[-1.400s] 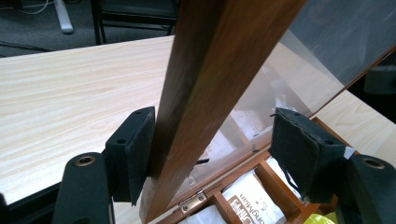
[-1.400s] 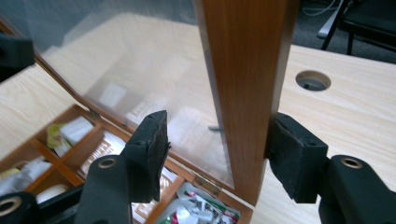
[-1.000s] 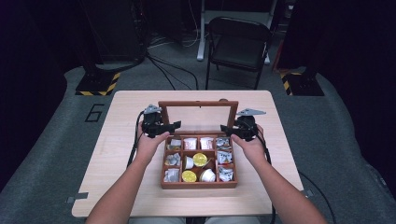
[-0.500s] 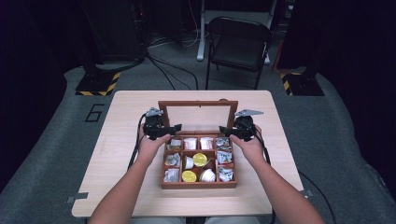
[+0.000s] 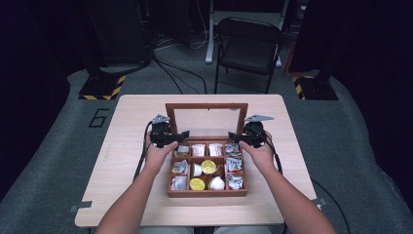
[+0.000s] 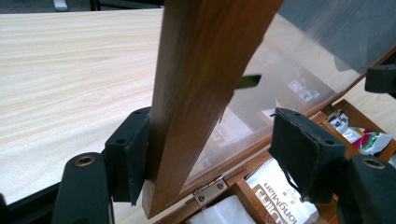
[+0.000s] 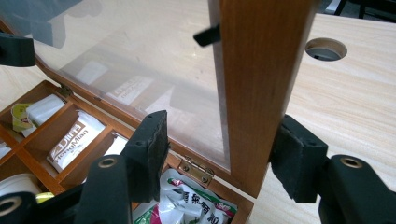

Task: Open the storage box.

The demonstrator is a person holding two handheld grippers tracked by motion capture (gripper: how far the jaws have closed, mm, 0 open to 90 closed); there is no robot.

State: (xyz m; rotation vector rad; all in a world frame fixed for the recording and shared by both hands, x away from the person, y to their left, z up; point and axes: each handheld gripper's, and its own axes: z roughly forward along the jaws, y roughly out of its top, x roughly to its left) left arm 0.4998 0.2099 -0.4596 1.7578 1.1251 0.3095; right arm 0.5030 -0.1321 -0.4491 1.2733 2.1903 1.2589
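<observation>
Holding the left tongs and the right tongs at the two sides of the raised lid, I am working on the wooden box that is sitting near the middle of the worktop, a little toward the near edge. The lid is standing about upright from the box's far edge, a wooden frame around a clear pane.

In the left gripper view, the lid's side rail is standing between my left tongs' jaws: the outer pad is touching the rail's outer face, while the inner pad is hanging apart from it over the pane and the box's hinge, so these tongs are open around the rail, not clamping it.

In the right gripper view, the other side rail is sitting between my right tongs' jaws; the outer pad is right against the wood, the inner pad is standing off in front of the pane, so they too are open around the rail.

The box's compartments are holding tea sachets and small round pods.
</observation>
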